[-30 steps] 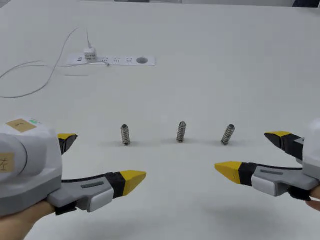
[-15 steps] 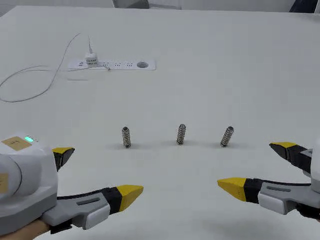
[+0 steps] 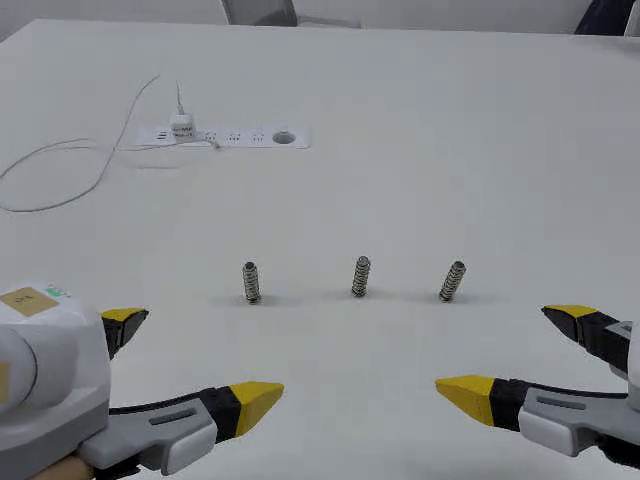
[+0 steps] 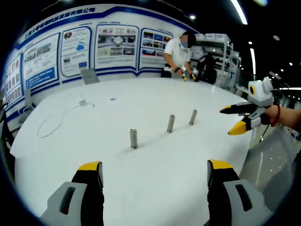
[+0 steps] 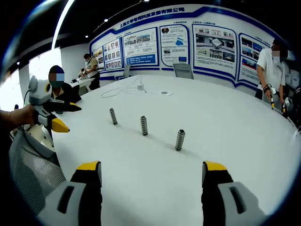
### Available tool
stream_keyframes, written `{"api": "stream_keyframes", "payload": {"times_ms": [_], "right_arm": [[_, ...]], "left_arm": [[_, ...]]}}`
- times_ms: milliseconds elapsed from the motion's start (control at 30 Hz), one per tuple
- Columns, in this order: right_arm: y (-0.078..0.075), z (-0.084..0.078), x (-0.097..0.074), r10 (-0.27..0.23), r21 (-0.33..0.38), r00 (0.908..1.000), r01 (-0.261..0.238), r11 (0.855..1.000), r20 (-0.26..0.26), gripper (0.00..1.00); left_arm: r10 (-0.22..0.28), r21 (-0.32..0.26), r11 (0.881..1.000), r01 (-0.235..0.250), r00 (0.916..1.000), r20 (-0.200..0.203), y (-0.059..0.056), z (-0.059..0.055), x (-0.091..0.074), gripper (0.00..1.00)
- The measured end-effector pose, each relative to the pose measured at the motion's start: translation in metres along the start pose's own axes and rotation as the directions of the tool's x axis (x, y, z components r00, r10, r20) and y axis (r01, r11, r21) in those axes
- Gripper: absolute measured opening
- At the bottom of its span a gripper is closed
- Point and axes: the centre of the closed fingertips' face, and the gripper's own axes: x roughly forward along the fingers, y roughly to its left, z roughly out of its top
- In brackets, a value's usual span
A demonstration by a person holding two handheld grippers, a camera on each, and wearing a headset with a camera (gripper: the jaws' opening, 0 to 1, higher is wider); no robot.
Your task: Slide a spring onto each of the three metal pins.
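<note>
Surface: white table (image 3: 420, 140), poster-walled hall.
Left gripper (image 3: 192, 354): 7 o'clock, jaws spread, empty.
Right gripper (image 3: 507, 348): 5 o'clock, jaws spread, empty.
Progress: apparently done; every pin seems sleeved.
Springs: left spring (image 3: 251, 282), middle spring (image 3: 361, 276), right spring (image 3: 452, 281), standing grey coils, 12 o'clock.
Power strip (image 3: 225, 135): 11 o'clock, farthest.

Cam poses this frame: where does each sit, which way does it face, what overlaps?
Head view: on headset, looking forward-down at the table, three springs, power strip; left gripper and right gripper at bottom corners.
Left gripper view: on left gripper, facing the spring row from its left; own open jaws below, right gripper at right.
Right gripper view: on right gripper, facing the row from its right; own open jaws, left gripper at left.
Shared: all see the springs.
</note>
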Motion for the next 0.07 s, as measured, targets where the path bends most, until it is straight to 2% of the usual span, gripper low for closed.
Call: {"api": "stream_keyframes", "payload": {"times_ms": [67], "right_arm": [[0.0000, -0.0005, -0.0002, -0.001, -0.004, 1.0000, 0.001, 1.000, -0.002, 0.89]], "left_arm": [[0.000, 0.004, 1.000, 0.000, 1.0000, -0.005, -0.0006, -0.0015, -0.0002, 0.94]]}}
